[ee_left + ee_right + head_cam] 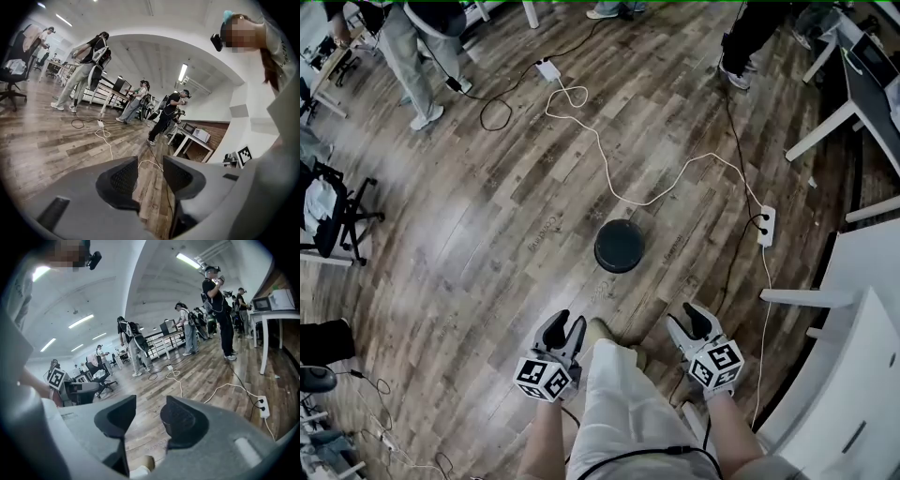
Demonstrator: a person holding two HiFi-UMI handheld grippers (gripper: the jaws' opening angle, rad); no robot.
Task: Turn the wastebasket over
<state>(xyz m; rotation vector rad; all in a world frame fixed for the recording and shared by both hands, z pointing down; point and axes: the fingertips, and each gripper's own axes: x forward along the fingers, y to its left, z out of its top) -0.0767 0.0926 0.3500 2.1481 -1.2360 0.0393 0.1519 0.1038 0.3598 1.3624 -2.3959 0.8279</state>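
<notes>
Wastebasket [620, 246] probably light, stiff, smooth plastic; grip opposite sides. Left gripper [569, 322] and right gripper [684, 317]: jaws parted, empty.

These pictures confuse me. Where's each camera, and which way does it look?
Head view: on the head, facing down at the wastebasket; shows left gripper, right gripper, leg.
Left gripper view: on it, facing across the room; shows its open jaws.
Right gripper view: likewise, open jaws.
Head and right gripper views share the power strip.
</notes>
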